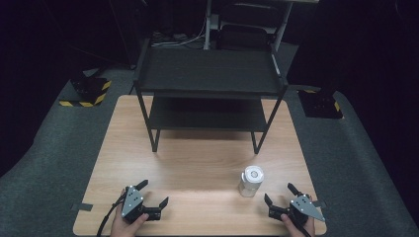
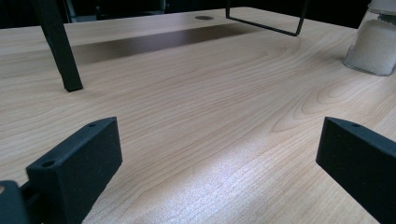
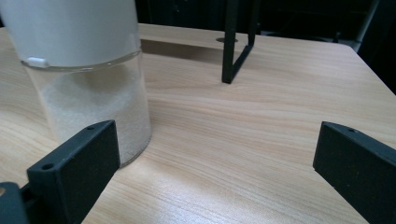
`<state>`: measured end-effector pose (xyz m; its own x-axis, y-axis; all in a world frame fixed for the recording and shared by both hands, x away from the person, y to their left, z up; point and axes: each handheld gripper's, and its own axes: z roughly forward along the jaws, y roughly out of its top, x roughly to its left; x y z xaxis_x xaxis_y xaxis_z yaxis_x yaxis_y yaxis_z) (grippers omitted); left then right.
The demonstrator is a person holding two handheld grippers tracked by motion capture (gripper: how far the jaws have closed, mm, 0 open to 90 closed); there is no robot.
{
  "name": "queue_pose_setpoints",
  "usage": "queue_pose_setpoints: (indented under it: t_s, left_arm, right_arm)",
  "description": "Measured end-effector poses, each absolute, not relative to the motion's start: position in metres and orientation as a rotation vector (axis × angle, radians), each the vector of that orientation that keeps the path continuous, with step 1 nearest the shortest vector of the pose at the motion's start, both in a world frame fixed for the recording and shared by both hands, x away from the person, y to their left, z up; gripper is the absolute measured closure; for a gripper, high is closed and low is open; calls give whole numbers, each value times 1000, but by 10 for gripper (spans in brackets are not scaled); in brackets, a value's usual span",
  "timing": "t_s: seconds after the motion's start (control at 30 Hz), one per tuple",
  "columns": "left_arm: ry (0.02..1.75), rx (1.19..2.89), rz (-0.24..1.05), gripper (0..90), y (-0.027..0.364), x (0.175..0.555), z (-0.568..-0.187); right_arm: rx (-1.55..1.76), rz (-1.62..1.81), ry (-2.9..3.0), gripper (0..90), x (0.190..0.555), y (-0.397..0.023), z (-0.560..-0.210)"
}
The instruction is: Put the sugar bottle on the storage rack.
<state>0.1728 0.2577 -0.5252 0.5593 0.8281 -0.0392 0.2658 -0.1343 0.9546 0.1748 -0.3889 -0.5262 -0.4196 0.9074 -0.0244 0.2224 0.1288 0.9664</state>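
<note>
Nothing is gripped yet: your jar (image 1: 251, 181) stands upright on the surface (image 1: 197, 163), untouched, so by my reading the whole job is ahead of you. Your right tool (image 1: 279, 194) sits at the near edge, jaws spread wide and empty, with the jar close by at about 10 o'clock from it and apart from it. Your left tool (image 1: 154, 192) is also wide and empty, the jar well off at its 3 o'clock. The rack (image 1: 207, 74) stands at 12 o'clock, shelves bare.

Clear jar (image 1: 250, 180), white lid, white granules, upright near right table edge.
</note>
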Motion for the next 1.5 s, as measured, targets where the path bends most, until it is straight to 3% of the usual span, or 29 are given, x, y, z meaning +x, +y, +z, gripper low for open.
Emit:
queue_pose_setpoints:
  t_s: [0.73,1.33,1.5]
  left_arm:
    - [917,1697,630,6,258,174,-524]
    - [912,1696,633,6,258,174,-524]
    - [908,1698,630,6,258,174,-524]
  right_arm:
    - [1010,1417,1700,2,155,-379,-496]
    - [999,1363,1727,4,162,-319,-490]
    - [1041,1294,1695,45,167,-297,-497]
